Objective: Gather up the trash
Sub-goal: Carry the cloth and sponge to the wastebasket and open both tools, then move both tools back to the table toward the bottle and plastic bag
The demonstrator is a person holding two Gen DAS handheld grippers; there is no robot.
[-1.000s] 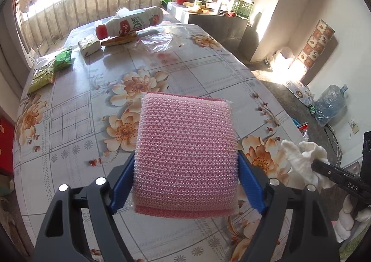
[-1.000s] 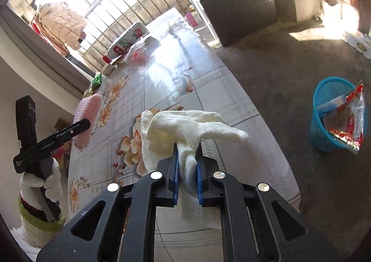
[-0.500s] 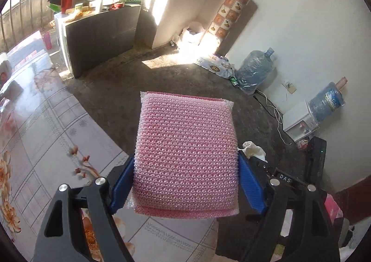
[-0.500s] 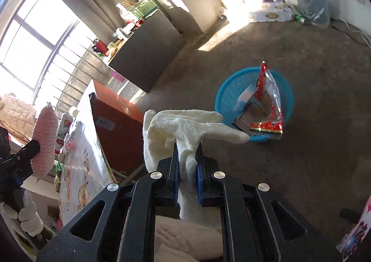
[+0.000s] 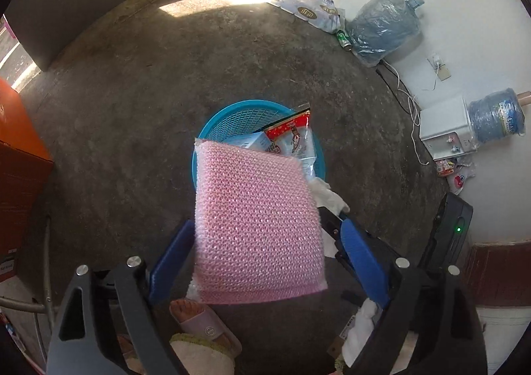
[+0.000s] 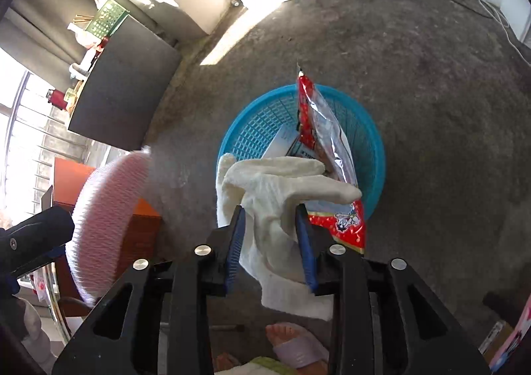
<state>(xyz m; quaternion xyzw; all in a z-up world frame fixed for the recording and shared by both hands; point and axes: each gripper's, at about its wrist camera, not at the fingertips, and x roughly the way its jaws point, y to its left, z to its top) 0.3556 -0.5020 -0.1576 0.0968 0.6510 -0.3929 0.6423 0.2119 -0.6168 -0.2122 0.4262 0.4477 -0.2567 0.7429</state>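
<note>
A pink mesh sponge (image 5: 255, 229) hangs tilted between the fingers of my left gripper (image 5: 267, 225). Its jaws are opening, and a gap shows between the sponge and the right blue pad (image 5: 358, 255). Below it on the floor stands the blue trash basket (image 5: 229, 119), holding a red snack wrapper (image 5: 292, 133). My right gripper (image 6: 270, 209) hovers over the same basket (image 6: 375, 159). Its jaws are opening too, and a white knit glove (image 6: 275, 189) sags loosely between the pads. In the right wrist view the sponge (image 6: 106, 219) shows blurred at the left.
Two blue water jugs (image 5: 381, 27) (image 5: 494, 116), a white dispenser (image 5: 444, 129) and loose cables (image 5: 408, 93) line the wall. An orange box (image 5: 16, 156) and a dark cabinet (image 6: 122, 90) stand to the left. A person's slippered foot (image 5: 202, 328) is below the grippers.
Both grippers swung from the flowered table down to the floor basket. The left jaws widened and the sponge tipped loose. The right jaws parted from their tight grip on the glove.
</note>
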